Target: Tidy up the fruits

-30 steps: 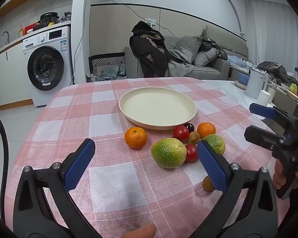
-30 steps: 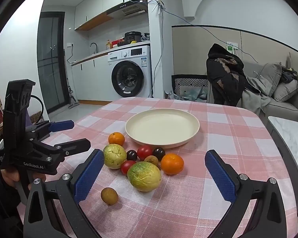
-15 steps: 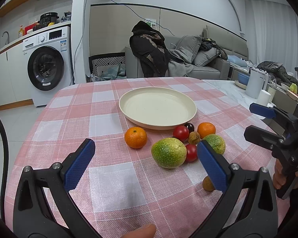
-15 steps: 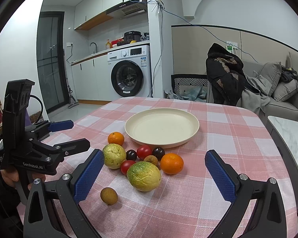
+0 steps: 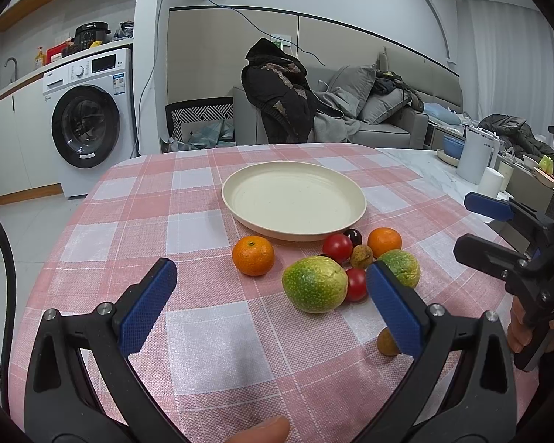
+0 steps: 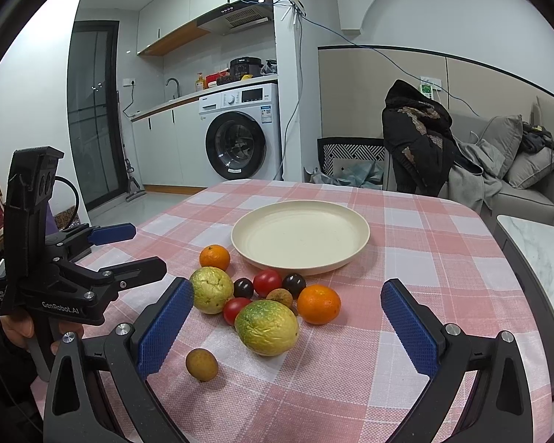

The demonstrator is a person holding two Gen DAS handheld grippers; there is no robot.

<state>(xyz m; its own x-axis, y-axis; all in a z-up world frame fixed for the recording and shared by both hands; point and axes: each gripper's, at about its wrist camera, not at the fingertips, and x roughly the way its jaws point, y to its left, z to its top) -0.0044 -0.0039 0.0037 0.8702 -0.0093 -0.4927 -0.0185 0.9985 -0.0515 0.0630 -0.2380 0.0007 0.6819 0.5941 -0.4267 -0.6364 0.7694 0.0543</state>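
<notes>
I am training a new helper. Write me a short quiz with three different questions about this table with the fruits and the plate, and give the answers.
1. True or false: the plate already holds fruit.
2. How many oranges lie on the tablecloth?
3. Which tongs are open? A) left only B) right only C) both

Key
1. False: the plate holds nothing; all fruit lies on the cloth in front of it.
2. Two: one orange left of the pile, another orange at its right.
3. C: left tongs and right tongs both gape wide, holding nothing.
</notes>
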